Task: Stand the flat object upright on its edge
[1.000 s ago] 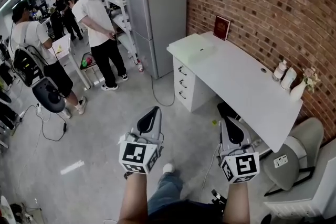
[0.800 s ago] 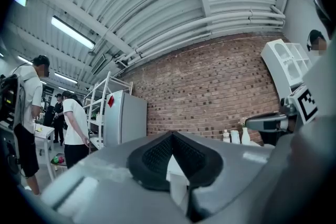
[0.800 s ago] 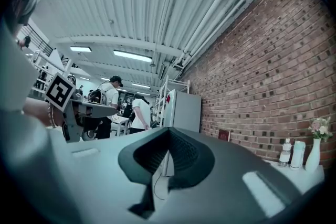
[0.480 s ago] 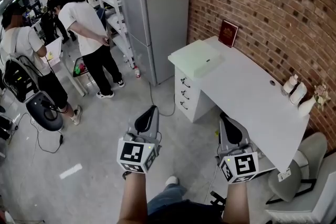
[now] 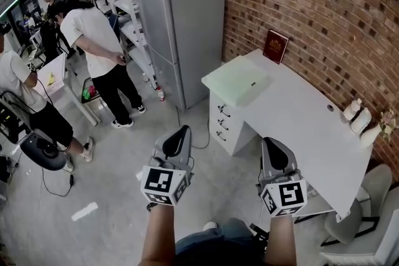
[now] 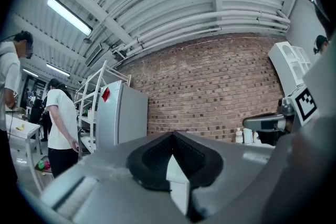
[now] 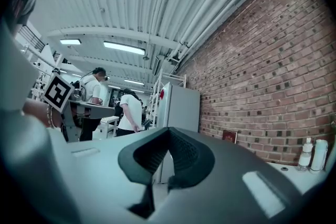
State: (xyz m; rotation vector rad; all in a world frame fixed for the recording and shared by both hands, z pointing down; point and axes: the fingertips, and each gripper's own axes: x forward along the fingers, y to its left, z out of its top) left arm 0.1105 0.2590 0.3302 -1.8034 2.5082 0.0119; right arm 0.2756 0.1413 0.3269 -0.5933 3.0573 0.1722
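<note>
A pale green flat board lies on the near left corner of the white desk. A dark red book stands against the brick wall behind it. My left gripper and right gripper are held level over the floor, short of the desk, both shut with nothing between the jaws. The left gripper view has its shut jaws aimed at the brick wall, with the right gripper at its side. The right gripper view looks over its shut jaws towards the fridge and the book.
A grey fridge and a metal shelf stand left of the desk. Several people stand at the far left beside a black chair. Bottles sit at the desk's right end. A grey chair is beyond it.
Both grippers have travelled forward together towards the desk, which now looks nearer and larger. Their jaws stayed shut and empty. The people at the left have shifted slightly in the view.
</note>
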